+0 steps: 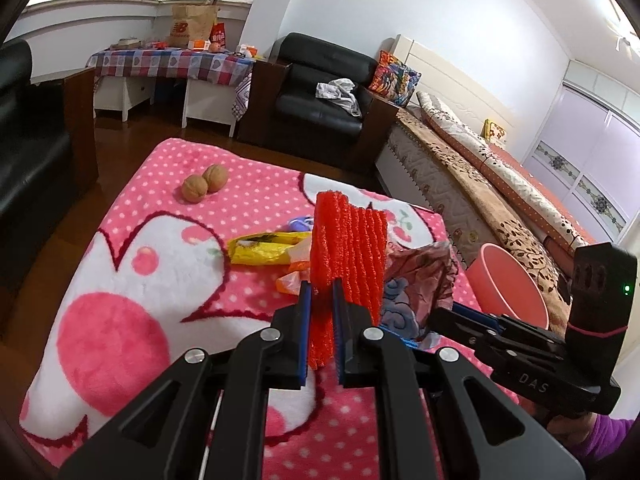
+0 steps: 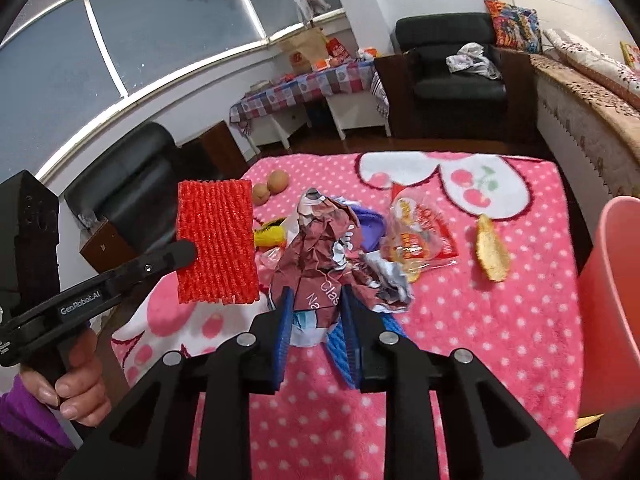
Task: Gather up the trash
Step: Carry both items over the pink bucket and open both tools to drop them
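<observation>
The left gripper (image 1: 321, 292) is clamped on a red foam net sleeve (image 1: 347, 248), which stands upright between its blue pads, lifted clear of the pink dotted blanket (image 1: 132, 216). From the right wrist view the sleeve (image 2: 218, 242) hangs well above the blanket's left edge, with floor and a black armchair (image 2: 120, 184) beyond it.

The right gripper (image 2: 316, 300) is closed on a crumpled maroon wrapper (image 2: 320, 252), its pads pressing the paper's lower end; the wrapper rises just beside the sleeve in the left wrist view (image 1: 416, 280).

Loose trash lies mid-blanket: a yellow packet (image 1: 264, 249), a clear snack bag with red print (image 2: 424, 240) and a dried peel (image 2: 492, 254), the peel apart from the rest toward the right edge. 2 walnuts (image 1: 205, 183) sit touching each other near the far left side.

A pink bin (image 1: 508, 284) stands off the blanket's right edge, between it and the bed (image 1: 480, 168); in the right wrist view its wall (image 2: 612, 300) fills the right margin. The near half of the blanket carries no trash, and the near right corner beside the bin is bare.
</observation>
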`<state>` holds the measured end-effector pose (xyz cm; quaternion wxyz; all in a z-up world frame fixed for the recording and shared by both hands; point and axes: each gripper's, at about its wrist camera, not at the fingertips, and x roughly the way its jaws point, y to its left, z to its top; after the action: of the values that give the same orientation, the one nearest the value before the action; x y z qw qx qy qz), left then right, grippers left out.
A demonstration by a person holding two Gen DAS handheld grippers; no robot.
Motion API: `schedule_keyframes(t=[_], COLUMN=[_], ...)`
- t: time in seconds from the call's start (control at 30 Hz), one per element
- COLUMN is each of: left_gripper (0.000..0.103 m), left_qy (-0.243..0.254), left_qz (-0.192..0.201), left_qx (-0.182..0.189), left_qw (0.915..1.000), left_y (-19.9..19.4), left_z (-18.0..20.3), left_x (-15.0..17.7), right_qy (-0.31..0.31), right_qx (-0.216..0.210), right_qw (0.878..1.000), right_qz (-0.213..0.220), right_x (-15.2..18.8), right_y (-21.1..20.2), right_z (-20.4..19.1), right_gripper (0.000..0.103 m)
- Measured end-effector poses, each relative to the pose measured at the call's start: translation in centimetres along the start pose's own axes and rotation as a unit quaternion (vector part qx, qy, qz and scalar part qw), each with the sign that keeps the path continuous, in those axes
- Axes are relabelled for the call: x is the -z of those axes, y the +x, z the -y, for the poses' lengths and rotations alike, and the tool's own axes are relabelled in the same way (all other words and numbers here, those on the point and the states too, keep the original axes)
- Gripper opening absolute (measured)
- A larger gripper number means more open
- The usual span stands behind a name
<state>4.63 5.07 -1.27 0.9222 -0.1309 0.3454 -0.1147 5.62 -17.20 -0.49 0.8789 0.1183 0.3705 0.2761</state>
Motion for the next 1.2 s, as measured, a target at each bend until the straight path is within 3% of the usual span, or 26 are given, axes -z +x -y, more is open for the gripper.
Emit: schedule_keyframes(t=[0.57,1.2], left_gripper=[0.009,0.009], left_qy=[0.044,0.131], left_qz=[0.001,-0.025], left_qx=[0.031,0.089], left_qw=[0.9986,0.987], left_y=[1.8,7.5], left_z=[6.6,17.4], left_x=[-1.4,-1.0], right_qy=[0.027,0.112], right_qx=[0.076,0.168], right_qw=[0.995,0.974], right_qz=[0.06,0.105], right_x=[0.4,2.5], right_y=[-6.9,-13.9], right_z=[4.7,13.9], right_gripper=[0.023,0.024])
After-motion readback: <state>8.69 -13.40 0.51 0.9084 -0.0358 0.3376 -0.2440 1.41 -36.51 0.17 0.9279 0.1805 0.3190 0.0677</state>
